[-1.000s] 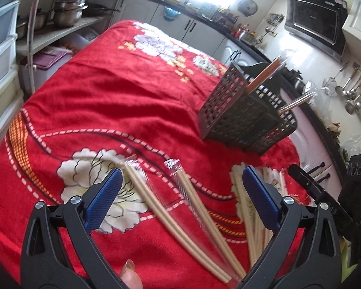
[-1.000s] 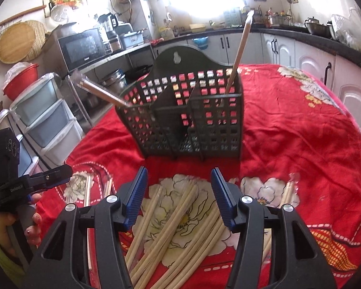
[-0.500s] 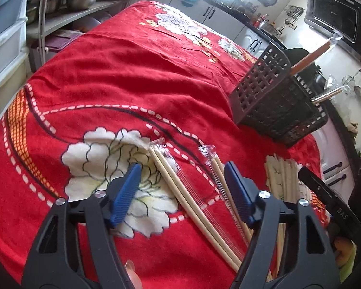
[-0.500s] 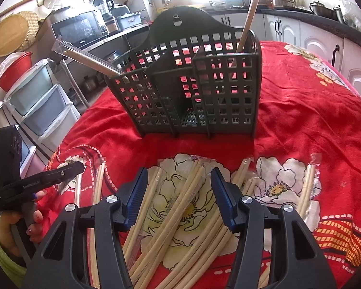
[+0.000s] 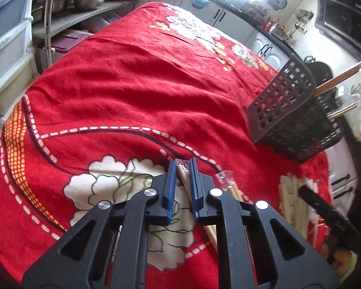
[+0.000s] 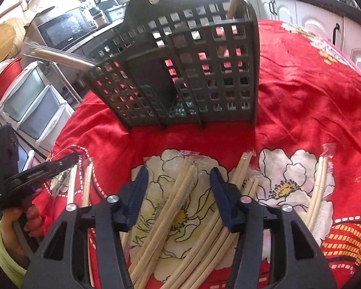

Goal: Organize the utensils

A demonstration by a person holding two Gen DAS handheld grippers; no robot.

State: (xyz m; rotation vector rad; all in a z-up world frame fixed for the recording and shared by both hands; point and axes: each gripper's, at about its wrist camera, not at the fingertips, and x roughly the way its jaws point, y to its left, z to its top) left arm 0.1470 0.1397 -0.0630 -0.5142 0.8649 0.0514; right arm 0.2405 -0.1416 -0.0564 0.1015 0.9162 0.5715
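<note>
- The left gripper (image 5: 182, 168) has its blue pads drawn nearly together, pinching the tip end of a wrapped pair of chopsticks (image 5: 183, 174) right between them; the sticks run back under the jaws toward the handle.
- Just to the right of those jaws lies a second wrapped pair (image 5: 231, 187), its crinkled plastic end poking out beside the right pad.
- Further right of the left jaws sits a heap of pale chopsticks (image 5: 291, 192), partly hidden by the dark body of the other tool.
- Ahead and to the right of the left jaws stands the dark lattice utensil caddy (image 5: 288, 118), with two wrapped handles sticking out of its far side.
- The right gripper (image 6: 179, 187) is spread wide, with nothing held; its pads straddle a loose bundle of wrapped chopsticks (image 6: 180, 192) lying on the red flowered cloth (image 6: 300, 96).
- Directly ahead of the right jaws the caddy (image 6: 180, 72) stands on the cloth, leaning slightly, one wooden handle rising from its right compartment and a wrapped piece jutting out to its left.
- Off to the right of the right jaws lies a separate wrapped pair (image 6: 321, 185), well apart from the main heap.
- To the left of the right jaws the left tool (image 6: 31, 178) shows from the side, low over the cloth.
</note>
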